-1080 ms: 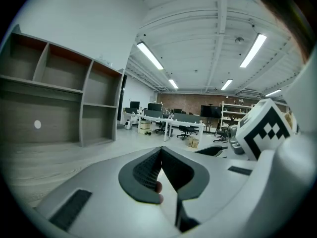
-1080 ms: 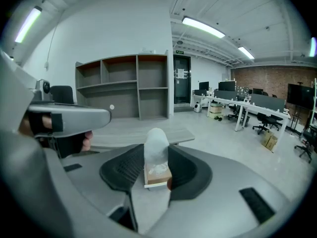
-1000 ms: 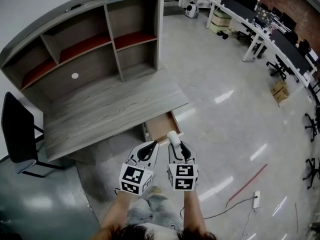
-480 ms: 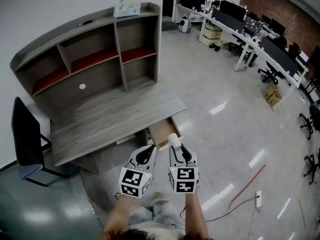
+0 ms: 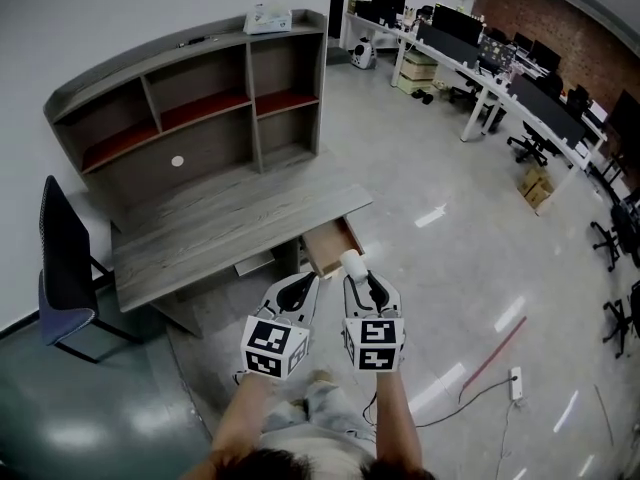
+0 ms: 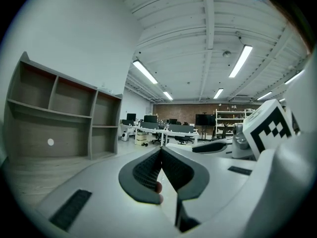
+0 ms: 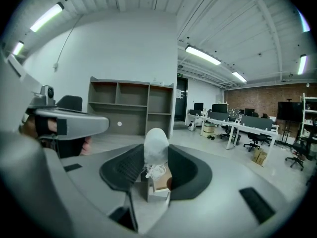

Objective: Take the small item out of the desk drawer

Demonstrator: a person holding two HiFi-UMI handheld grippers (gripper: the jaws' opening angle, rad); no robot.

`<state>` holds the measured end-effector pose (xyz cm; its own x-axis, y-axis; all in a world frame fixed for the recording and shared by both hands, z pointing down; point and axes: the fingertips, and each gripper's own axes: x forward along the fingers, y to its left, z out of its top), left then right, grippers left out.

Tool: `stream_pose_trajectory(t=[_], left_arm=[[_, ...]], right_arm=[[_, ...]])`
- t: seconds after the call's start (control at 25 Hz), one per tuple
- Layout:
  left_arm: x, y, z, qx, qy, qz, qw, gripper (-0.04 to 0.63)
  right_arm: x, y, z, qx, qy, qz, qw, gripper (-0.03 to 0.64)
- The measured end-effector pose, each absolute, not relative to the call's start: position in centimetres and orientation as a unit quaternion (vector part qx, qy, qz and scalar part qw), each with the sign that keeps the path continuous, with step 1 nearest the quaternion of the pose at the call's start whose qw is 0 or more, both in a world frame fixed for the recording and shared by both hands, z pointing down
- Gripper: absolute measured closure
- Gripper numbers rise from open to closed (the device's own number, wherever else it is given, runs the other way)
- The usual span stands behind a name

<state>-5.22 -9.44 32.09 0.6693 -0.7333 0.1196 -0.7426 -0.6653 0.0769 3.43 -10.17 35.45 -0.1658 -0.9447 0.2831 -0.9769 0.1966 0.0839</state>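
Observation:
The small item point(image 7: 155, 144), a white plastic-wrapped lump on a little box, sits clamped between the pads of my right gripper point(image 7: 156, 156). In the head view the small item point(image 5: 350, 261) shows at the tip of the right gripper point(image 5: 358, 276), just in front of the open drawer point(image 5: 322, 250) under the grey desk point(image 5: 230, 226). My left gripper point(image 5: 297, 290) hangs beside it on the left. In its own view the left gripper point(image 6: 161, 151) has its jaws pressed together with nothing between them.
A hutch of open shelves point(image 5: 200, 118) stands on the desk's back, with a tissue box point(image 5: 268, 16) on top. A dark chair point(image 5: 65, 258) is at the left. Office desks and chairs point(image 5: 480, 78) fill the far right. A power strip point(image 5: 516, 383) lies on the floor.
Both grippers have risen together, the right one still carrying the small item. The desk and hutch now look smaller and farther away in the head view.

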Motion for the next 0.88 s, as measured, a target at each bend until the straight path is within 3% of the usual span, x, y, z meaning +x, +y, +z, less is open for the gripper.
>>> stream_pose_trajectory(t=[0.88], left_arm=[[-7.6,-2.9,29.2,0.918,-0.393,0.030,0.041,0.578]], right_arm=[[0.6,-2.7,29.6,0.634,-0.766,0.012,0.102,0.456]])
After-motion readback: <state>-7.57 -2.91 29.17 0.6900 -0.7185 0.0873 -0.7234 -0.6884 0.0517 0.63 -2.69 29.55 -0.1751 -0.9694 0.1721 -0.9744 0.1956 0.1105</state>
